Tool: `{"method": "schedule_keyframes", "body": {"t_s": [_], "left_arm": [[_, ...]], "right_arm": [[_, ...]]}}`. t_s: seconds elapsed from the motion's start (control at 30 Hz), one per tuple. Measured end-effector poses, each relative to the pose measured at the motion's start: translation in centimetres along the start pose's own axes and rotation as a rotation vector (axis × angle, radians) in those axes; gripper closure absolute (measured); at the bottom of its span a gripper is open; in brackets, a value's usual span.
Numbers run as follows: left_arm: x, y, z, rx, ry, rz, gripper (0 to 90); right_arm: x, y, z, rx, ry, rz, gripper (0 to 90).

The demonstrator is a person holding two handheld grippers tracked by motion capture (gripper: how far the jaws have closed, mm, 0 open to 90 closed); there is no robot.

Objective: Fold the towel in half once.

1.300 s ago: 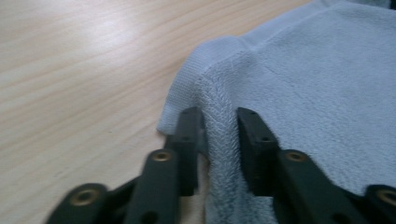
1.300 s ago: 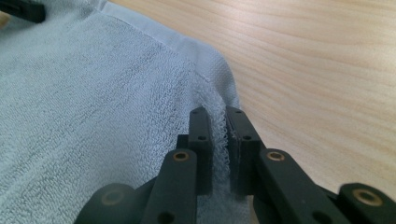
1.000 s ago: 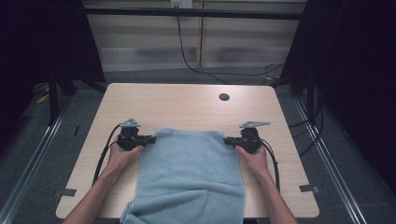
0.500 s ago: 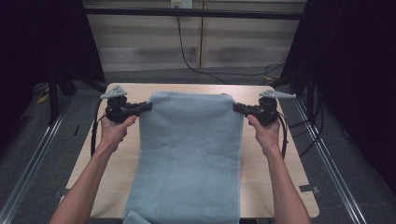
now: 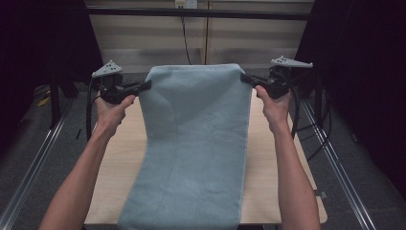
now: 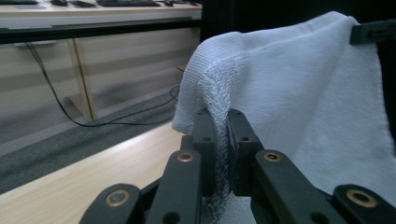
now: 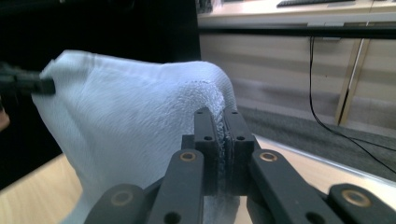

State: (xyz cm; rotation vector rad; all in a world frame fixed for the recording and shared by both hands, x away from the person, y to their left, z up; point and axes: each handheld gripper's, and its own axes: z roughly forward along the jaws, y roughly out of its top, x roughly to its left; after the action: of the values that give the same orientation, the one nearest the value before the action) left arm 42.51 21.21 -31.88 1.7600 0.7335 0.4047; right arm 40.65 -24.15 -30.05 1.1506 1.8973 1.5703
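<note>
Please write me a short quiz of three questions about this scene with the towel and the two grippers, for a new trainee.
1. True or false: the left gripper is shut on a corner of the towel.
2. What holds the opposite top corner? A) a bare hand B) the right gripper C) a clip
3. Where does the towel's lower part lie?

Key
1. True; the fingers pinch the cloth.
2. B
3. On the table, running to its near edge.
</note>
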Motion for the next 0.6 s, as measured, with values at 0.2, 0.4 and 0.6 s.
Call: {"method": "schedule_keyframes", "body": {"t_s": [0.2,0.4,0.6], "left_arm": [[-1.6,-3.6,-0.9,0.038,-0.067,0.007,84.3],[-2.9,-6.2,-3.1,0.040,-0.112,0.014,84.3],[-5.1,-9.6,-5.3,0.090,-0.159,0.011,84.3]], "right_arm": [[1.7,-4.2,-1.8,0.074,0.059,-0.021,85.8],[3.9,-8.3,-5.1,0.118,0.116,-0.027,85.8],[7.1,-12.8,-8.3,0.197,0.147,-0.051,85.8]]}}
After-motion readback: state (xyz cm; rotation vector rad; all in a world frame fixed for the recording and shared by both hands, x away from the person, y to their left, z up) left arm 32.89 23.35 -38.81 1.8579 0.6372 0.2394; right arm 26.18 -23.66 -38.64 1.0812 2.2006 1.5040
